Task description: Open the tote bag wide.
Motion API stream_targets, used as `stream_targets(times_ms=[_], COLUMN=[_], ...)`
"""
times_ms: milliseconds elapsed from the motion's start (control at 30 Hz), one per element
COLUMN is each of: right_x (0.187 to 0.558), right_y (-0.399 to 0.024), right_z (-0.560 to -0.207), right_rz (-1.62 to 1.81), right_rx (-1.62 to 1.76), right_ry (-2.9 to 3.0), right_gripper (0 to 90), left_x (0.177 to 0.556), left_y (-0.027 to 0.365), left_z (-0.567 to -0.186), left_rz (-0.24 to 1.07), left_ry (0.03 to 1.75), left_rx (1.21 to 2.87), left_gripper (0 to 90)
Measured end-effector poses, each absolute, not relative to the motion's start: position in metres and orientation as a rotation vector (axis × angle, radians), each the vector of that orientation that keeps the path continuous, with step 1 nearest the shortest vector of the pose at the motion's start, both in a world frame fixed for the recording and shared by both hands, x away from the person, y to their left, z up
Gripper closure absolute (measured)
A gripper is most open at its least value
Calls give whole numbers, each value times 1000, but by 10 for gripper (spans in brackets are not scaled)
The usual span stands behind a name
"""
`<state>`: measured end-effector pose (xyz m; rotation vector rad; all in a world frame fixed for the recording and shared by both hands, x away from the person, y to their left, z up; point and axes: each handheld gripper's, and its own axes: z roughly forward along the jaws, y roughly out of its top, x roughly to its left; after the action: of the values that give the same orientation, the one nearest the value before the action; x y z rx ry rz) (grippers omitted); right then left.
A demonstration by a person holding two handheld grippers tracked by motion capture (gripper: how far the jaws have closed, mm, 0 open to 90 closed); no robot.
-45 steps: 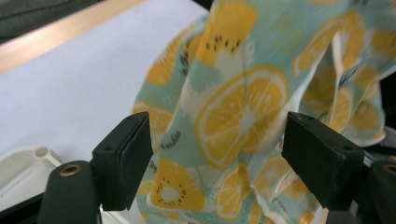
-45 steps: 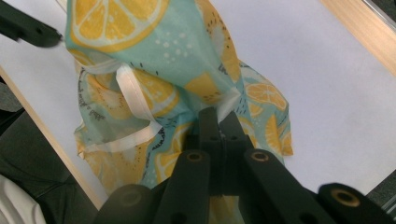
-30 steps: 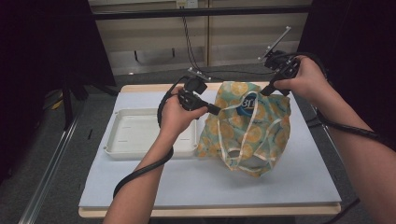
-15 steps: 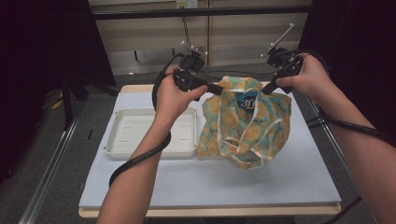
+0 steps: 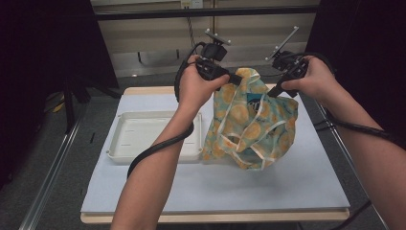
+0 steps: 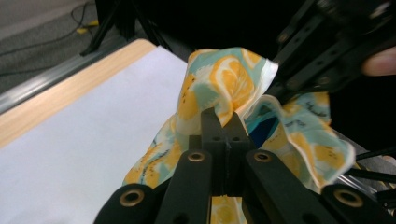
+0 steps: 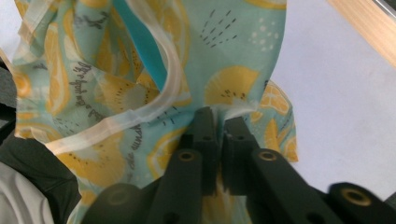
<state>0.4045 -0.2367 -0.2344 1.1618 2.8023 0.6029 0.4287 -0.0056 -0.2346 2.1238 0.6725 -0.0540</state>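
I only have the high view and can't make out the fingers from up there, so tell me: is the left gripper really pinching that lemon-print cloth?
Observer: Yes. In the left gripper view, the left gripper has its fingers closed together on a fold of the lemon-print cloth.
Operator: And the right one?
Observer: In the right gripper view, the right gripper has the cloth's pale hem between its fingers. They have just been opening slightly, and a slim gap shows.
Operator: Any detail on the print?
Observer: Up close, dark script lettering runs between the lemon slices.
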Motion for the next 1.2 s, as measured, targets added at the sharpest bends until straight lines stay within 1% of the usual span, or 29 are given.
stream_targets(times_ms=[200, 233, 300, 400, 467, 500, 533, 567, 600, 667, 700, 800, 833, 867, 900, 933, 967, 1000, 1033, 1133, 1200], right_x=[399, 396, 394, 389, 383, 383, 378, 378, 376, 373, 371, 371, 371, 372, 372, 373, 373, 375, 375, 380, 381], right_y=[-245, -247, -247, -247, -245, -245, -244, -244, -242, -240, -236, -231, -228, -224, -224, -222, -220, -218, -218, -223, -224], right_z=[-224, -219, -216, -208, -202, -202, -200, -200, -200, -201, -204, -208, -210, -216, -216, -218, -220, -221, -221, -213, -209], right_rz=[595, 589, 589, 596, 590, 590, 601, 601, 608, 621, 636, 621, 616, 587, 587, 567, 542, 527, 527, 563, 566], right_rx=[1165, 1169, 1165, 1150, 1139, 1139, 1131, 1131, 1133, 1125, 1102, 1070, 1066, 1050, 1050, 1042, 1036, 1062, 1062, 1104, 1122], right_ry=[2774, 2760, 2758, 2751, 2757, 2757, 2763, 2763, 2765, 2784, 2810, 2830, 2833, 2839, 2839, 2839, 2839, 2815, 2815, 2781, 2773], right_gripper=[679, 636, 621, 541, 512, 512, 489, 489, 467, 465, 440, 434, 438, 518, 518, 603, 662, 791, 791, 888, 900], left_x=[435, 436, 436, 437, 438, 438, 439, 439, 439, 440, 440, 442, 442, 443, 443, 442, 442, 442, 442, 444, 444], left_y=[-10, -10, -10, -11, -10, -9, -9, -9, -9, -8, -8, -6, -6, -4, -4, -4, -4, -3, -3, -3, -2], left_z=[-244, -245, -247, -250, -253, -255, -256, -257, -259, -261, -264, -268, -270, -272, -272, -273, -273, -273, -273, -274, -274], left_rz=[-68, -70, -79, -77, -91, -92, -97, -103, -103, -110, -111, -121, -123, -130, -130, -127, -130, -132, -132, -139, -145], left_ry=[702, 710, 707, 726, 742, 749, 753, 757, 762, 757, 773, 778, 798, 783, 783, 790, 784, 783, 783, 786, 786], left_rx=[2172, 2172, 2183, 2184, 2177, 2173, 2172, 2176, 2176, 2192, 2187, 2184, 2176, 2185, 2185, 2181, 2188, 2188, 2188, 2178, 2185], left_gripper=[900, 900, 900, 900, 900, 900, 900, 900, 900, 900, 900, 900, 900, 900, 900, 900, 900, 900, 900, 900, 900])
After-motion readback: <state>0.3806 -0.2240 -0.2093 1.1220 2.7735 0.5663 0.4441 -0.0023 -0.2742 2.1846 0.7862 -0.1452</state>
